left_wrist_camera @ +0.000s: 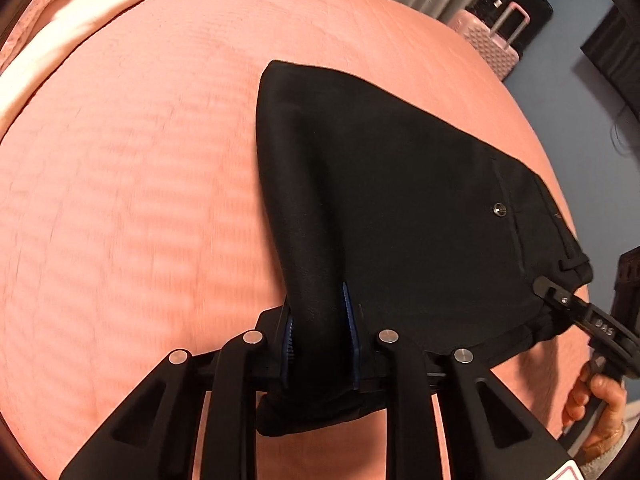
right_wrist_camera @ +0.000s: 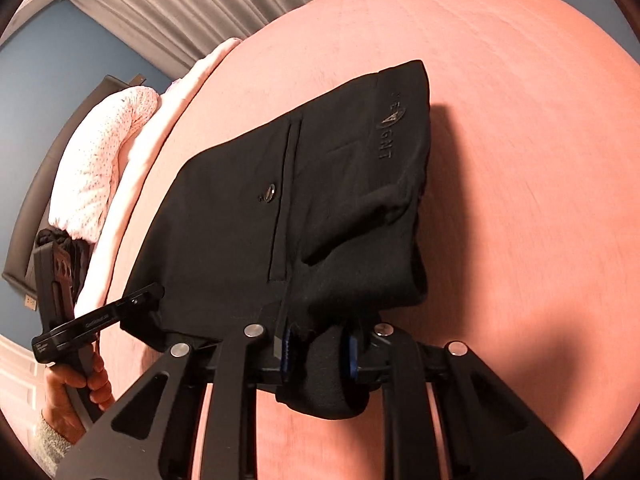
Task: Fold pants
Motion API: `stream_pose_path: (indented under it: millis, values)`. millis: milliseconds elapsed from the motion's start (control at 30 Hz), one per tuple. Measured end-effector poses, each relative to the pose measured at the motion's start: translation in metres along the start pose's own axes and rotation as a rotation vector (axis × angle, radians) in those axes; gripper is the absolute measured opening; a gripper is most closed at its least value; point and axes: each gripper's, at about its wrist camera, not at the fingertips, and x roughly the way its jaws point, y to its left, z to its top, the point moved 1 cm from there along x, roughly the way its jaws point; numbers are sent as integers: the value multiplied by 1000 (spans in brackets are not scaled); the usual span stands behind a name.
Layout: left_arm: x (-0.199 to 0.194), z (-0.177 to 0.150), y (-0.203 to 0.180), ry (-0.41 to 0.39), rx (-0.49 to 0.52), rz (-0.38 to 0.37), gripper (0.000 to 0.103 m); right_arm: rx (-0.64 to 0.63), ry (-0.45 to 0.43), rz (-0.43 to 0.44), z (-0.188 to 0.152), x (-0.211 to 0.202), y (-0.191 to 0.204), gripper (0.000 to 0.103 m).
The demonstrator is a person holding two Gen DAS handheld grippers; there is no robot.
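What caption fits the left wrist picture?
Left claw and right claw each clamp black pants above a pink bed.

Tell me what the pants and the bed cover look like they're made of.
Pants: black, matte woven cloth, likely a suiting blend; it drapes in soft folds and carries a small metal button. Bed cover: salmon textile with fine ribbed lines, probably cotton or microfibre.

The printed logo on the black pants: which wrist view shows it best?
The right wrist view. The grey logo lies unobstructed near the far edge of the pants, though its lettering is only partly legible. In the left wrist view no logo shows on the pants; only the button and pocket seam appear.
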Motion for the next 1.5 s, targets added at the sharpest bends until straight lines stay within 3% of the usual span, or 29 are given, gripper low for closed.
stream_pose_path:
  millis: [100, 133, 167, 200, 267, 333, 400, 467, 500, 533, 667, 867, 1100, 1367, 1500]
  values:
    - [-4, -16, -11, -15, 46, 46, 20, 6, -8, -24, -12, -4, -4, 21]
    - [-2, -18, -16, -29, 68, 83, 22, -4, -5, -38, -14, -3, -6, 33]
    - [-1, -19, -14, -33, 67, 111, 32, -1, 2, -71, -14, 0, -9, 42]
    - [2, -13, -14, -37, 52, 138, 44, 21, 1, -106, -14, -3, -14, 60]
    - [-6, -7, -11, -51, 9, 211, 47, 66, -44, -154, -17, -26, -19, 61]
    - [-30, -4, -18, -126, 37, 292, 48, 36, -133, -267, -18, -58, -14, 62]
    - [-55, -3, -36, -204, 112, 410, 70, -18, -202, -327, -20, -83, -2, 62]
    - [-72, -1, -59, -258, 170, 453, 81, -86, -274, -396, -19, -104, 24, 78]
    - [-78, -1, -70, -277, 193, 465, 81, -132, -314, -411, -20, -112, 40, 94]
    - [-83, -3, -78, -289, 205, 476, 82, -175, -342, -407, -21, -119, 52, 98]
    - [-105, -13, -113, -324, 234, 451, 86, -304, -400, -416, -28, -130, 106, 98]
    - [-139, -44, -125, -305, 163, 345, 86, -246, -427, -384, -41, -148, 129, 98]
    - [-158, -60, -134, -306, 140, 374, 86, -212, -435, -368, -58, -165, 137, 98]
    - [-163, -69, -137, -287, 137, 397, 86, -205, -432, -436, -61, -175, 147, 98]
    - [-162, -70, -132, -285, 132, 386, 86, -216, -420, -426, -63, -176, 148, 98]
